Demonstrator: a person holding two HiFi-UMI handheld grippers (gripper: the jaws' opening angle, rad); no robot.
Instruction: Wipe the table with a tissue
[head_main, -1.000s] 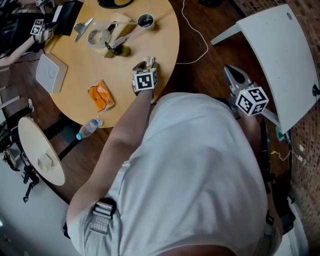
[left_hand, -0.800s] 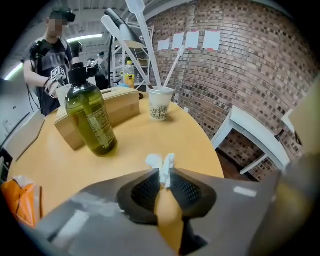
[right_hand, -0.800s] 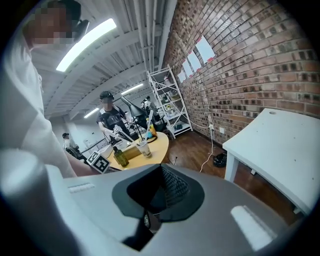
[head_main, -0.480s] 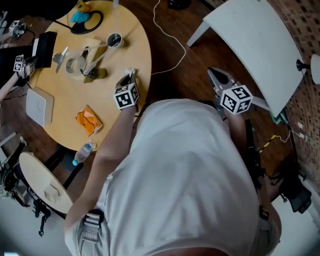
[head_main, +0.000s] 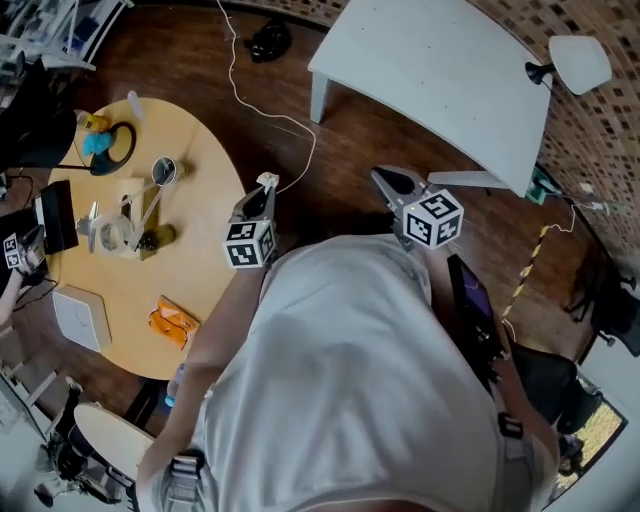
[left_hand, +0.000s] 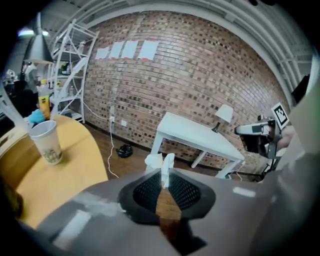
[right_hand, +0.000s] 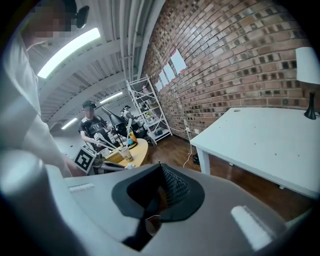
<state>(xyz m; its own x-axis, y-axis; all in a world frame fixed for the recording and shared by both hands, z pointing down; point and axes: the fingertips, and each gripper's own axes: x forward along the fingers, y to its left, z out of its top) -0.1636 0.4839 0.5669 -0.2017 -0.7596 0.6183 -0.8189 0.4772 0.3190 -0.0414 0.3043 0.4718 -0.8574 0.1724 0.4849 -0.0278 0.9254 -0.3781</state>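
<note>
My left gripper (head_main: 264, 188) is shut on a small crumpled white tissue (head_main: 267, 181), which pokes out past the fingertips (left_hand: 161, 162). It hangs beyond the right edge of the round yellow table (head_main: 205, 215), over the wooden floor. In the left gripper view the table (left_hand: 60, 180) lies to the left. My right gripper (head_main: 388, 182) is shut and holds nothing, out over the floor and pointing toward the white table (head_main: 430, 70). Its jaws meet in the right gripper view (right_hand: 160, 167).
On the yellow table lie an orange packet (head_main: 170, 322), a white box (head_main: 78, 318), a tape roll (head_main: 112, 235) and a paper cup (left_hand: 47, 142). A white cable (head_main: 290, 125) runs across the floor. Another person (right_hand: 92, 127) stands behind the table.
My left gripper has closed on the tissue and lifted it off the table, moving right past the table's edge. The right gripper has drifted left, and the head view has swung away from the table.
</note>
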